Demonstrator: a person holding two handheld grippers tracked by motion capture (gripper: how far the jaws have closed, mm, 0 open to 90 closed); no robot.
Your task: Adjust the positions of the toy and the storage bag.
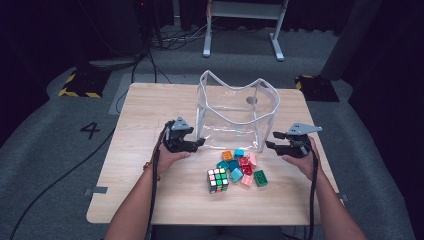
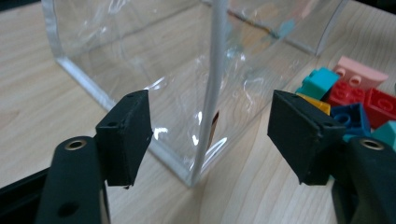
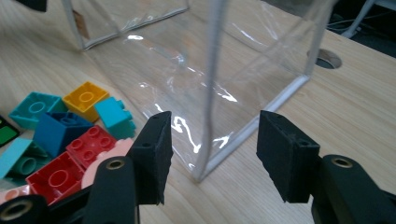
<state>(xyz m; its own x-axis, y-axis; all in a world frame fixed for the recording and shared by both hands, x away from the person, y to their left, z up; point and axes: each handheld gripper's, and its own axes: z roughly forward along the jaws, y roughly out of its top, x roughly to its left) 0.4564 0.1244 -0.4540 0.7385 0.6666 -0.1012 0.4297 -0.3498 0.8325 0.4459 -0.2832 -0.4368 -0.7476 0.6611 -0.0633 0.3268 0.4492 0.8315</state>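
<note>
With each gripper's jaws standing apart around a near corner seam of the clear bag point(image 1: 235, 112) on the counter point(image 1: 145, 110), left gripper point(image 1: 199, 143) and right gripper point(image 1: 270, 145) hold nothing. Thin seams could slip free (collapsing it). Count: one bag, one puzzle cube point(image 1: 218, 180), roughly ten bricks point(image 1: 243, 166).

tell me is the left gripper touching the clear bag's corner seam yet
Apart. The left gripper view shows the left gripper with jaws spread either side of the clear bag's white corner seam, bare gaps both sides.
</note>
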